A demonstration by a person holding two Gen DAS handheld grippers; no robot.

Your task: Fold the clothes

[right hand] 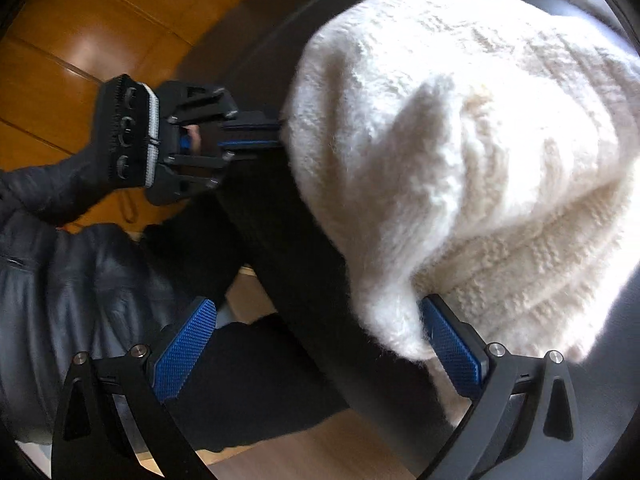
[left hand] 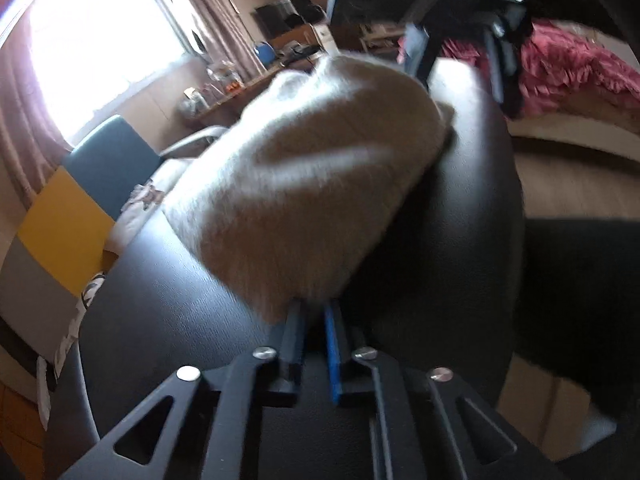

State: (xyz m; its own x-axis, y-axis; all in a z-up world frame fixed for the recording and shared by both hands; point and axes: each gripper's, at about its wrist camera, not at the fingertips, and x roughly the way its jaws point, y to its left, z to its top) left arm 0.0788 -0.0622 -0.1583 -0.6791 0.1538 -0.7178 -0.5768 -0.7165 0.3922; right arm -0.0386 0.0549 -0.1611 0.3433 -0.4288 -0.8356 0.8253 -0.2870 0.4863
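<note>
A fluffy white knitted sweater (right hand: 460, 168) lies bunched on a round black table (right hand: 256, 32), filling the upper right of the right wrist view from about 12 to 4 o'clock. In the left wrist view the same garment runs as a cream bundle from the centre up toward 1 o'clock, resting on the table's dark top.

The left gripper (left hand: 314, 312) sits at 6 o'clock of its own view, its two fingers pressed nearly together on the near edge of the sweater, pinching the knit between the blue pad and the dark one. Seen from the right wrist camera, that gripper comes in at 9 o'clock, held by a hand in a black glove (right hand: 124, 136), with its fingertips meeting the sweater's left edge.

The right gripper (right hand: 320, 344) has its jaws spread wide. Its right blue pad (right hand: 452, 352) lies just under a hanging fold of the sweater at 5 o'clock, touching or nearly touching it; I cannot tell which. The left pad stands clear over the table edge at 7 o'clock, nothing pressed between the two.

A dark padded jacket (right hand: 60, 280) fills 8 o'clock, and wooden floor (right hand: 80, 20) shows at 10 o'clock. In the left wrist view a bright window (left hand: 100, 40) sits at 10 o'clock and a pink ruffled blanket (left hand: 568, 68) at 2 o'clock.
</note>
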